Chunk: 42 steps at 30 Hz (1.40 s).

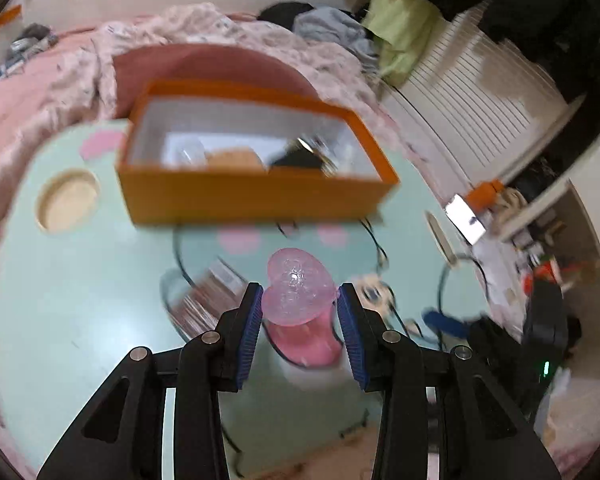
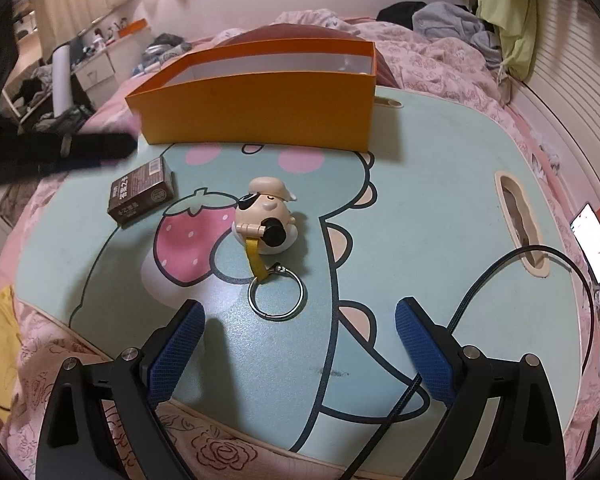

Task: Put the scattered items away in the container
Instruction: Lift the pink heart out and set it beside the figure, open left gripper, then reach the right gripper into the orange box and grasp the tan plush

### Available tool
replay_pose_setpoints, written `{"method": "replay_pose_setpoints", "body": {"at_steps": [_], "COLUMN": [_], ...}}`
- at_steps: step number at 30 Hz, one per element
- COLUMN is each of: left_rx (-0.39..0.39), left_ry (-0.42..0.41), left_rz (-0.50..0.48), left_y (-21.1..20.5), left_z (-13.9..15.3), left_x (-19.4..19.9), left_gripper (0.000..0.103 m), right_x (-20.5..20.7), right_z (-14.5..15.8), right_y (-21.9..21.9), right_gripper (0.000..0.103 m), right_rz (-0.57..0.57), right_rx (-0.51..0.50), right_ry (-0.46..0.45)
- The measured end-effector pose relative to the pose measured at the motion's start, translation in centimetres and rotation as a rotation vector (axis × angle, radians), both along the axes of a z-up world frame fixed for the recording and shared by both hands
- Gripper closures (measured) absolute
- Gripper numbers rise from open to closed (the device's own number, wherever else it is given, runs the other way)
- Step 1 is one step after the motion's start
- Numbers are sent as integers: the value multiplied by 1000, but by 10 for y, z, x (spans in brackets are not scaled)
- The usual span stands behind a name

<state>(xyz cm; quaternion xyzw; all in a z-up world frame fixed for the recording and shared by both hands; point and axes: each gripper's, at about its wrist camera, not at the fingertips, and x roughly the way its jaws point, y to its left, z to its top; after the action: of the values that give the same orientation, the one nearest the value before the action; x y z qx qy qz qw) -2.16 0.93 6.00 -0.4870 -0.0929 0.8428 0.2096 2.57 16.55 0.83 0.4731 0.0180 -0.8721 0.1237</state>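
Observation:
My left gripper [image 1: 299, 300] is shut on a clear pink heart-shaped case [image 1: 298, 292], held above the table short of the orange box [image 1: 252, 196]. The box holds several items, among them a clear one, a tan one and a black one. In the right wrist view the same orange box [image 2: 260, 108] stands at the far side of the table. A small dark carton [image 2: 142, 196] lies left of centre. A cartoon figure keychain [image 2: 266, 216] with a yellow strap and a metal ring [image 2: 276, 297] lies just ahead of my right gripper [image 2: 300, 332], which is open and holds nothing.
The mint-green lap table [image 2: 439, 200] sits on a pink bedspread [image 2: 439, 56]. A black cable [image 2: 539, 264] runs through the table's slot at the right. A lit phone [image 2: 593, 242] lies beyond the right edge. A round cup recess [image 1: 68, 202] is at the table's left corner.

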Motion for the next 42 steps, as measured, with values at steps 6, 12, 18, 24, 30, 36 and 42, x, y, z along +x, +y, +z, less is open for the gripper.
{"method": "replay_pose_setpoints", "body": {"at_steps": [6,12,18,24,30,36,42], "left_rx": [-67,-33,20,-10,-55,-145,-216], "left_ry": [21,67,70,101,76,33,35], "left_rz": [-15,22,123,253,331,329,308], "left_y": [17,12,-8,-24,-33,-26,-17], "left_z": [-19,-17,-17,-27,-34,-42,-45], "left_x": [6,11,24,53,59,54,51], "left_gripper": [63,36,35,35,35,35,29], "right_x": [0,0,0,-1,2,-22,-84], "right_z": [0,0,1,2,20,63,115], "right_y": [-1,-1,-2,0,5,3,-20], "right_gripper": [7,7,7,7,8,14,36], "right_rz": [0,-1,-1,-2,-8,47,133], "right_rx": [2,1,2,-13,-54,-170,-256], "right_ry": [0,-1,-1,-4,37,49,32]}}
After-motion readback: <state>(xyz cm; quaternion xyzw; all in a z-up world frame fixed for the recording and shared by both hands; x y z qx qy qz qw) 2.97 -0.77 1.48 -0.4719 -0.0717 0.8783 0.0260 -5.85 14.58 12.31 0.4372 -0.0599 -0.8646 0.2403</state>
